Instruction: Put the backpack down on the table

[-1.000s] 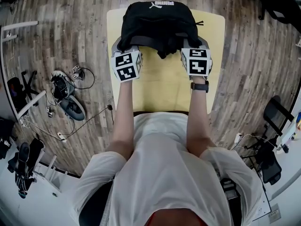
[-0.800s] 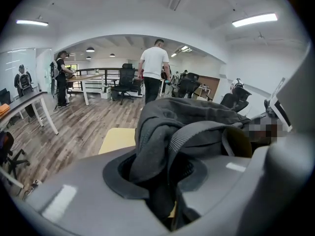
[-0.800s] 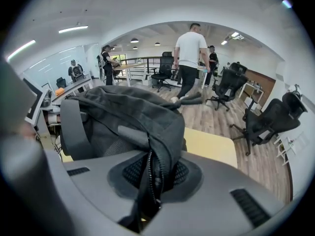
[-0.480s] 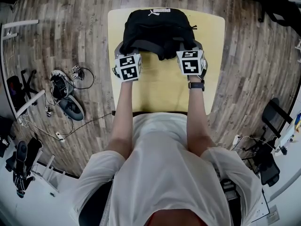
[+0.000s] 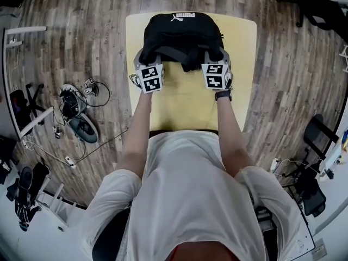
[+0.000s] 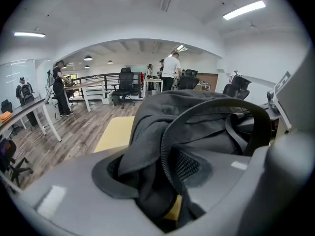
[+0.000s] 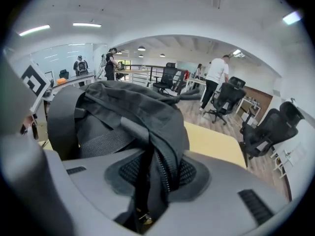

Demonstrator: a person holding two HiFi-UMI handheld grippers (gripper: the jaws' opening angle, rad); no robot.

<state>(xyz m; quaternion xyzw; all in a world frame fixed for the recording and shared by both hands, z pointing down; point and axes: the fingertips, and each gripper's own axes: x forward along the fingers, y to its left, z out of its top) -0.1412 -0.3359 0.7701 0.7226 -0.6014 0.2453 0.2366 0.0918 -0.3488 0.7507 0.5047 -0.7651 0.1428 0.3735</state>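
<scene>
The black backpack (image 5: 182, 37) sits on the far end of the yellow table (image 5: 187, 99), so by my reckoning the setting-down is done and the letting-go is in hand. The left gripper (image 6: 162, 186) has just been opening its jaws, with bag fabric hanging loose in the gap. The right gripper (image 7: 150, 181) has also just been opening but stands narrower, zipper cloth lying between its jaws. Next, both should widen and draw back toward the table's near edge without snagging the straps.

Backpack (image 5: 182, 34): on table (image 5: 185, 102), far end. Left gripper (image 5: 141, 60) at its near-left corner, right gripper (image 5: 222, 58) at near-right.
</scene>
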